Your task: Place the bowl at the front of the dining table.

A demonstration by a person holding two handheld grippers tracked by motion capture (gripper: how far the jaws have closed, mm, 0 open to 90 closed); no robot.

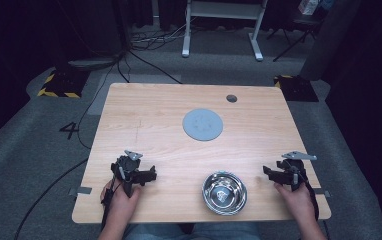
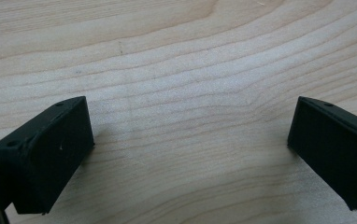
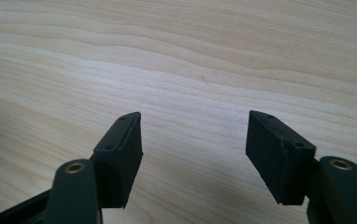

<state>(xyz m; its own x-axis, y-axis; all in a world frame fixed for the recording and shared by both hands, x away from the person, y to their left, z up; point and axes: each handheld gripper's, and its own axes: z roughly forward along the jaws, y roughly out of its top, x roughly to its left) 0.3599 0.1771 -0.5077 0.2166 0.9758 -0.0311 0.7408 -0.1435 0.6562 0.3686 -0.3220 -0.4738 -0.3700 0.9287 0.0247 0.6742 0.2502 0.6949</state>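
Broadly, a pale rectangular wooden bench with a visible grain spans the high view, standing on grey carpet with black cables trailing across it beyond the far edge. Near the far right corner of the bench sits a small dark round grommet hole. Roughly at the middle of the bench lies a flat grey round disc, well apart from everything else. Closer to the person, near the front edge and right of centre, stands a shiny round stainless-steel bowl, upright, with a bright reflection in its bottom. The left hand-held gripper, black with a grey three-cornered plate on top, rests low over the bench at the front left, held by the person's left hand; in the left gripper view its jaws stand wide apart with bare wood between them. The right hand-held gripper, likewise black with a grey plate, sits at the front right, just right of the bowl but not touching it, held by the right hand; in the right gripper view its jaws are also spread, holding nothing, above plain wood grain.
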